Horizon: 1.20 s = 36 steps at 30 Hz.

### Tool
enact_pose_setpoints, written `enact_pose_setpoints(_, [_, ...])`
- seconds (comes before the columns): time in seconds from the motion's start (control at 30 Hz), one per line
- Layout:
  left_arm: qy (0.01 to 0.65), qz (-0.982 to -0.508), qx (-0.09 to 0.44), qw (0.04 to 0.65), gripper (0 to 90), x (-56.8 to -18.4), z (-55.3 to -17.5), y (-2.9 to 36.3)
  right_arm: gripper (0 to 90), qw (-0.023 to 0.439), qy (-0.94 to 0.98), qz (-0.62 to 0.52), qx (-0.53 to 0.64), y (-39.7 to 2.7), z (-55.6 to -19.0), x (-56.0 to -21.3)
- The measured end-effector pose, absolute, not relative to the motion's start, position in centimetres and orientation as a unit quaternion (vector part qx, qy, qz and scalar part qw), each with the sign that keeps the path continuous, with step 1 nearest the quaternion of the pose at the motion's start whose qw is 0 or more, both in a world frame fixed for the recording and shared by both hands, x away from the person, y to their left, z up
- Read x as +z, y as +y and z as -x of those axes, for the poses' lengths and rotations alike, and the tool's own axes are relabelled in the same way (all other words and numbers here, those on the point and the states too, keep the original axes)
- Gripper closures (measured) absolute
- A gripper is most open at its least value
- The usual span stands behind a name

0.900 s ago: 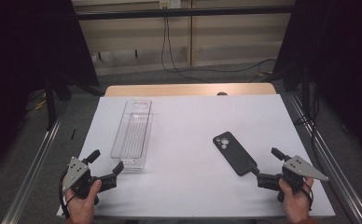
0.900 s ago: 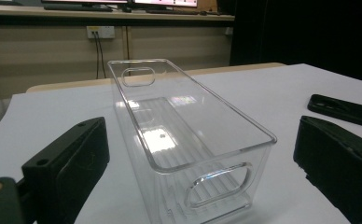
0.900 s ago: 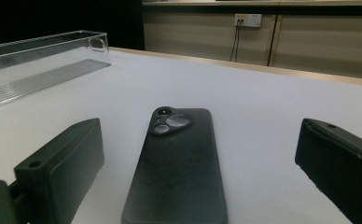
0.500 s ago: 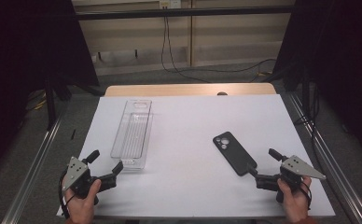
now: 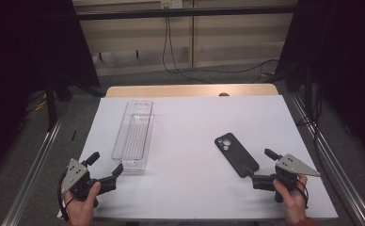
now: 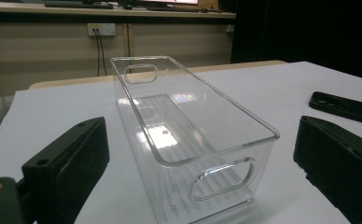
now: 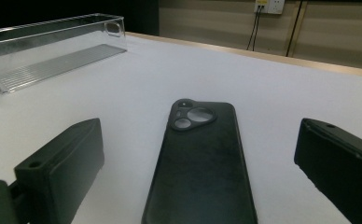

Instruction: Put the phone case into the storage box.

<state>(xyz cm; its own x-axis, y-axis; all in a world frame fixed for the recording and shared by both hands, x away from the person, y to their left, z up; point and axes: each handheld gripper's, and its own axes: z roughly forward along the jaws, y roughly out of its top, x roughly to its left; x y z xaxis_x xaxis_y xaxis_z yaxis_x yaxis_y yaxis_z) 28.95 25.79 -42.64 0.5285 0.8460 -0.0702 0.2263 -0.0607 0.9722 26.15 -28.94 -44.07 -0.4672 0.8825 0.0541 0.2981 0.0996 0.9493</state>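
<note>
White sheet over the worktop [image 5: 190, 122], dark curtains either side, cables on the back wall; phone [image 5: 236, 155] lies camera-side up at lower right of the high view, and the right gripper [image 5: 260, 165] sits right at its near end with fingers spread wide, nothing held; guessing it's lined up to slide in along the phone's edges. Left gripper [image 5: 104, 165] waits at lower left, fingers apart too, pointed at the clear bin [image 5: 133, 134], probably to steady it.

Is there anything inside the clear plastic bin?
The clear bin holds nothing: its ribbed floor shows through the walls. The black phone lies apart on the white table. Nothing inside it is hidden.
</note>
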Motion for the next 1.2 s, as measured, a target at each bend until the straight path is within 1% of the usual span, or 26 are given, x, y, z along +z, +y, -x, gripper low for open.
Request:
enact_pose_setpoints(0.33, [0.403, -0.674, 0.280, 0.553, 3.5, -42.6, -28.7, 26.0, 2.5, 0.287, 0.683, -0.441, 0.506, -28.5, -27.8, -43.4])
enact_pose_setpoints(0.9, [0.407, -0.676, 0.280, 0.546, 3.5, -42.7, -28.8, 26.1, 1.1, 0.259, 0.701, -0.462, 0.477, -28.4, -31.0, -42.7])
enact_pose_setpoints(1.13, [0.405, -0.677, 0.278, 0.548, 3.5, -42.7, -28.9, 26.0, 1.3, 0.231, 0.718, -0.476, 0.453, -28.1, -32.6, -42.4])
enact_pose_setpoints(1.2, [0.405, -0.677, 0.278, 0.548, 3.5, -42.7, -28.9, 26.0, 1.5, 0.217, 0.728, -0.476, 0.443, -28.0, -33.0, -42.4])
